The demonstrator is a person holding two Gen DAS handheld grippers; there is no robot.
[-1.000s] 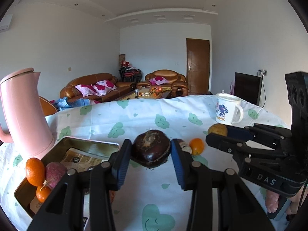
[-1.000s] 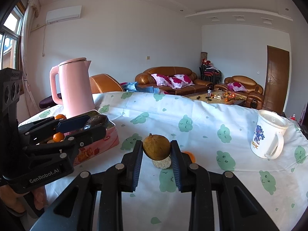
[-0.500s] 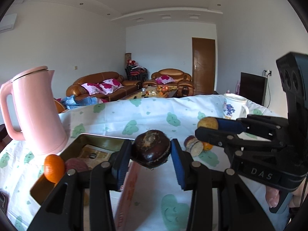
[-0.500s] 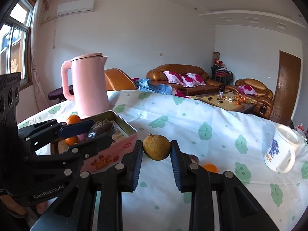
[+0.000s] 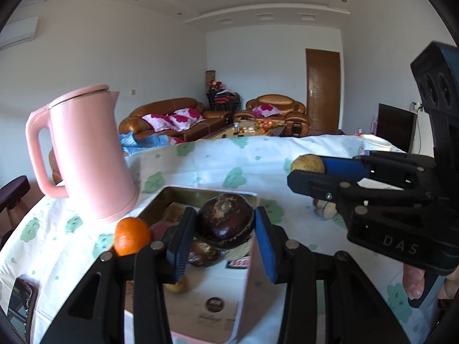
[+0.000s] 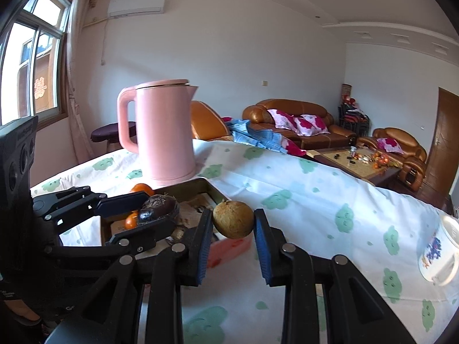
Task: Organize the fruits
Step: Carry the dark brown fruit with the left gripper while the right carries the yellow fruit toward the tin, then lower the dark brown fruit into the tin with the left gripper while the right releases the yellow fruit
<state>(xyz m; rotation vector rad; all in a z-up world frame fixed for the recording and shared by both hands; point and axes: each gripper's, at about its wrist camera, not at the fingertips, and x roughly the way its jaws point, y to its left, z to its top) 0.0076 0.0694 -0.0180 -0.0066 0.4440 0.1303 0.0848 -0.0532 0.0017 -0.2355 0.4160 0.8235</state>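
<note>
My left gripper is shut on a dark purple-brown round fruit, held above the open pink metal tin. In the tin lie an orange and several other fruits. My right gripper is shut on a tan, rough-skinned round fruit, hanging just right of the tin's near corner. From the right wrist view the left gripper with its dark fruit sits over the tin. The left wrist view has the right gripper with the tan fruit at the right.
A tall pink kettle stands behind the tin on the green-patterned white tablecloth. A white printed mug sits at the far right. A cut fruit piece lies on the cloth under the right gripper. Sofas and a coffee table lie beyond.
Both grippers have swung left towards the tin, each still holding its fruit. The left one now hangs over the tin; the kettle and tin appear nearer and more central.
</note>
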